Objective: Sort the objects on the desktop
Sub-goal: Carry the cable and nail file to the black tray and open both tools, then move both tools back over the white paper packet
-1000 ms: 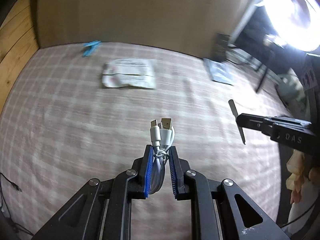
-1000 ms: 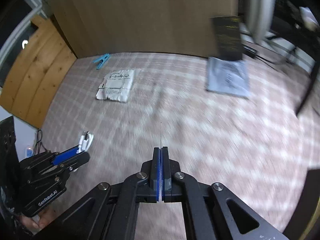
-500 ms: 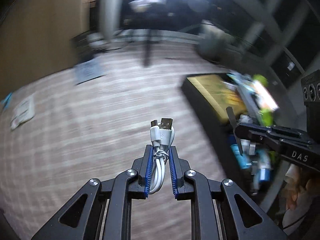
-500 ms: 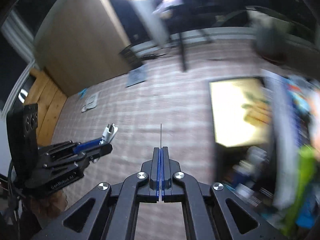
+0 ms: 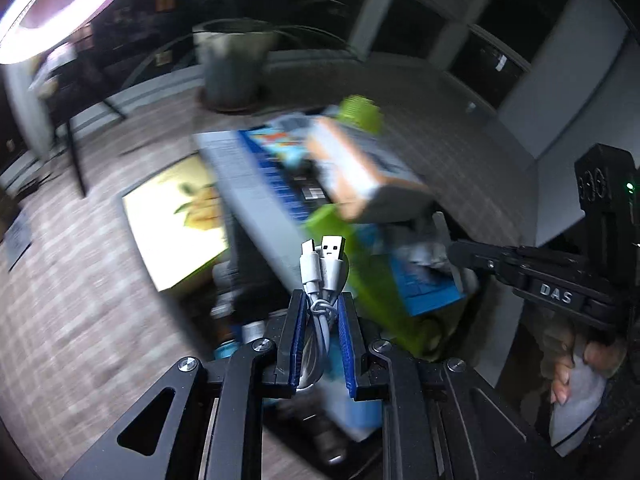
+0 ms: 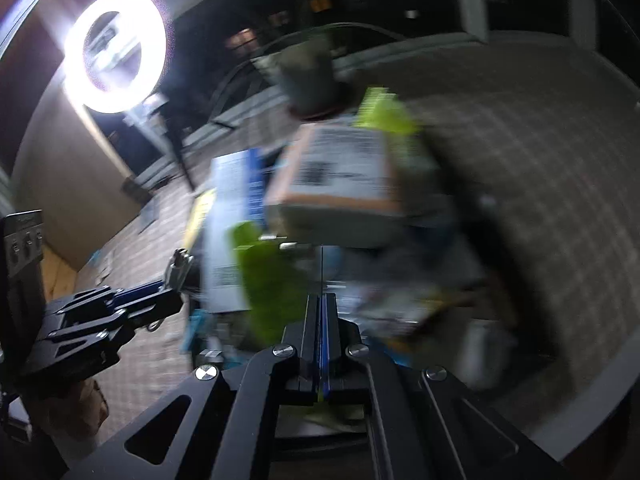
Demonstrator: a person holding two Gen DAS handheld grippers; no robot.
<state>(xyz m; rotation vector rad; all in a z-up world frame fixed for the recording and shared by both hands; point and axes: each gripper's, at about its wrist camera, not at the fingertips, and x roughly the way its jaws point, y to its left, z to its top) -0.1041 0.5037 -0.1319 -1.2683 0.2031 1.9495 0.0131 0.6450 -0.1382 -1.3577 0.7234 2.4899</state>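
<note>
White cable (image 5: 325,276) clenched in left tool (image 5: 322,340); right tool (image 6: 321,336) pinches a thin blade; box contents blurred.

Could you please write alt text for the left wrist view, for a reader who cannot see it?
The left gripper holds a bundled white cable between its blue pads, plugs pointing up, in front of a blurred heap of boxes. The right gripper reaches in from the right.
</note>
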